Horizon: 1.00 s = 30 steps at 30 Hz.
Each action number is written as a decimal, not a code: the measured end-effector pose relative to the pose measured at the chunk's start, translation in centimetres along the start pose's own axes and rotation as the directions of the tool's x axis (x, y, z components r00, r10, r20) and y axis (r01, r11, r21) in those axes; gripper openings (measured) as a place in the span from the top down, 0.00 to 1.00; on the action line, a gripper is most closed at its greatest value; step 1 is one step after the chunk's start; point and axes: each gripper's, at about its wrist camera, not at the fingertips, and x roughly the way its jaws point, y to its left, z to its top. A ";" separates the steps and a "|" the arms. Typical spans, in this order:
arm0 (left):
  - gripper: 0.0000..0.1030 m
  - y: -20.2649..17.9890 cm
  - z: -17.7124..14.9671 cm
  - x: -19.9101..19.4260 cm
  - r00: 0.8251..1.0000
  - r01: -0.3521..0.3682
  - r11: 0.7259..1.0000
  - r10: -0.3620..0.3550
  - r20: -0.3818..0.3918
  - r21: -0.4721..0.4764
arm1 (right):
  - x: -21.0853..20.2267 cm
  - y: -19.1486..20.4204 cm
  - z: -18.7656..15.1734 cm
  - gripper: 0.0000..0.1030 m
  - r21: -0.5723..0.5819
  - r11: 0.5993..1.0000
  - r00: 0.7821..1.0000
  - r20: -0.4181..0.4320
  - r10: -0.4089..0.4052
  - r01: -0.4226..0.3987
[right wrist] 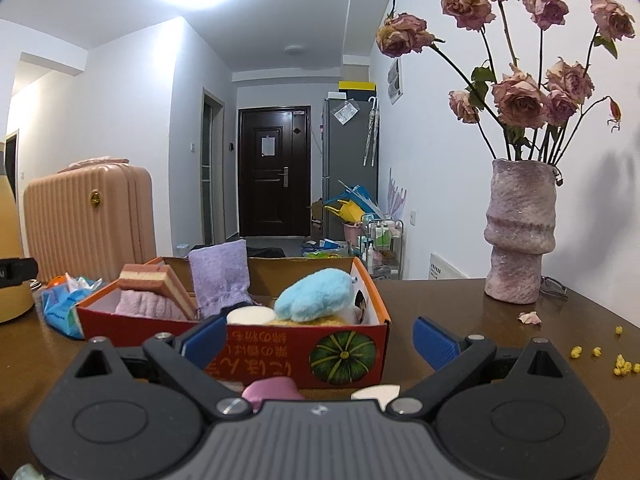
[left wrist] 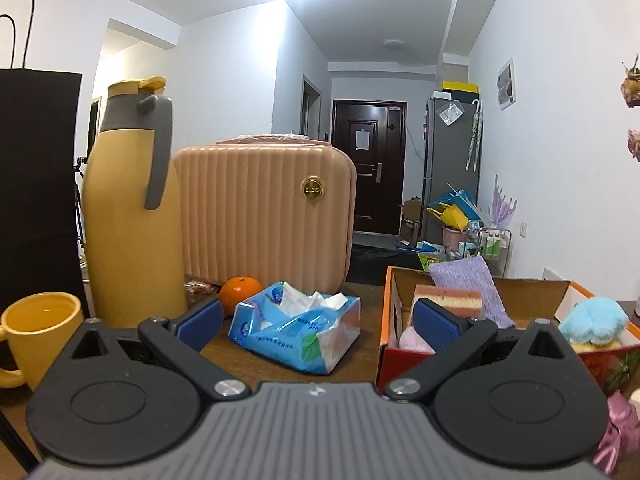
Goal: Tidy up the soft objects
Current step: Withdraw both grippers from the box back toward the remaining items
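In the left wrist view, the left gripper [left wrist: 318, 322] stands wide open and empty at lower centre, with a blue tissue pack [left wrist: 295, 326] on the table [left wrist: 364, 296] just beyond it, an orange [left wrist: 239, 289] and a peach case [left wrist: 266, 212] behind. In the right wrist view, the right gripper [right wrist: 318, 340] is likewise open and empty, facing a red box [right wrist: 304, 350] at centre. The box holds a purple cloth [right wrist: 220, 276], a striped sponge [right wrist: 160, 282] and a blue plush [right wrist: 316, 294]; a vase [right wrist: 520, 236] of dried roses stands at right.
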 end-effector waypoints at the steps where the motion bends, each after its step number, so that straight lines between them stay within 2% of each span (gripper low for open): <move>1: 0.00 0.1 -0.1 -0.4 1.000 0.001 1.000 -0.001 0.000 0.003 | -0.4 0.0 -0.1 0.03 0.000 1.000 1.000 0.001 0.000 0.000; 20: 0.00 2.9 -1.6 -7.2 0.998 0.059 0.998 -0.059 -0.026 0.003 | -7.2 0.6 -1.8 0.00 0.010 0.999 0.999 0.021 0.032 -0.032; 30: 0.00 3.8 -2.7 -10.6 0.992 0.116 0.993 -0.114 -0.060 0.018 | -9.8 1.4 -2.7 0.00 0.007 0.997 0.997 0.016 0.076 -0.076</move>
